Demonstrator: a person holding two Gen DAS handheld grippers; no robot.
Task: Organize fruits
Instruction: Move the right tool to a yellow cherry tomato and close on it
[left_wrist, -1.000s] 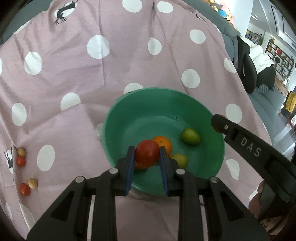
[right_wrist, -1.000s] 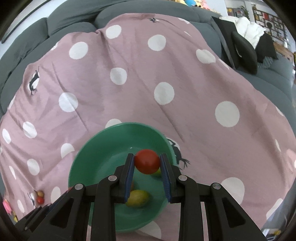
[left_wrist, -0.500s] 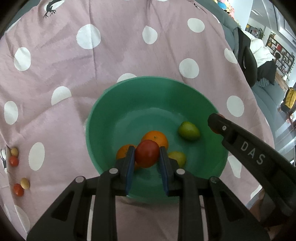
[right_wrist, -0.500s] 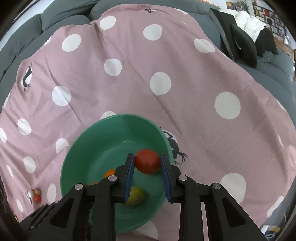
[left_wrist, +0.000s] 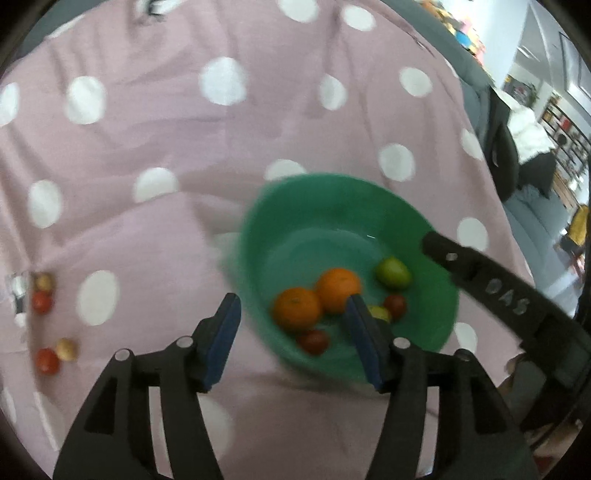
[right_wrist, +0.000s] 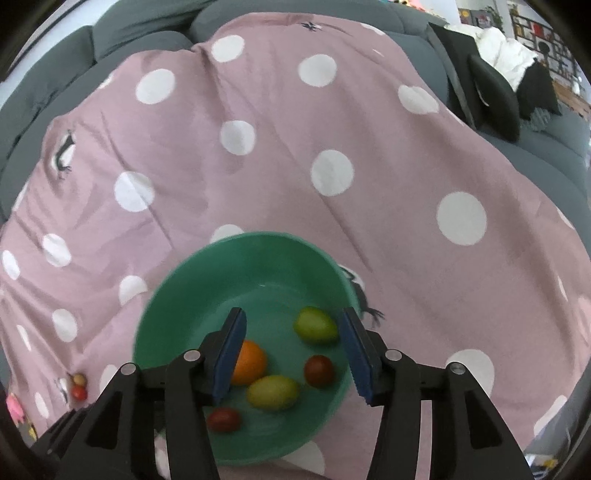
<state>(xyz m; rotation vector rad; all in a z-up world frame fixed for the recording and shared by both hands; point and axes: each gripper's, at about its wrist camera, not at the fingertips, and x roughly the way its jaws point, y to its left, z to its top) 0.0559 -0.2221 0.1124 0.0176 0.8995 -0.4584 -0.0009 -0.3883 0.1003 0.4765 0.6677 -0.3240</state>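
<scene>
Both grippers spread wide, empty: left gripper (left_wrist: 293, 338), right gripper (right_wrist: 293, 350). Remaining small tomatoes (left_wrist: 47, 360) sat at frame left, outside the green bowl (left_wrist: 332, 192). Light, soft, prone to rolling; pinch gently across the middle.

Left gripper (left_wrist: 293, 338): showing matte black plastic frame, two angular arms with triangular cut-outs. Carrying blue ribbed pads on inner faces of fingers (left_wrist: 225, 338). Displaying round silver screw heads, two per arm, near the finger bases.

Right gripper (right_wrist: 293, 354): showing same black frame, same blue pads on fingers (right_wrist: 231, 354), same silver screws in pairs. Appearing also in left wrist view as a long black bar (left_wrist: 491, 291) bearing pale lettering "DAS" and one small round fastener near its tip.

No cables, sleeves or skin showing.
</scene>
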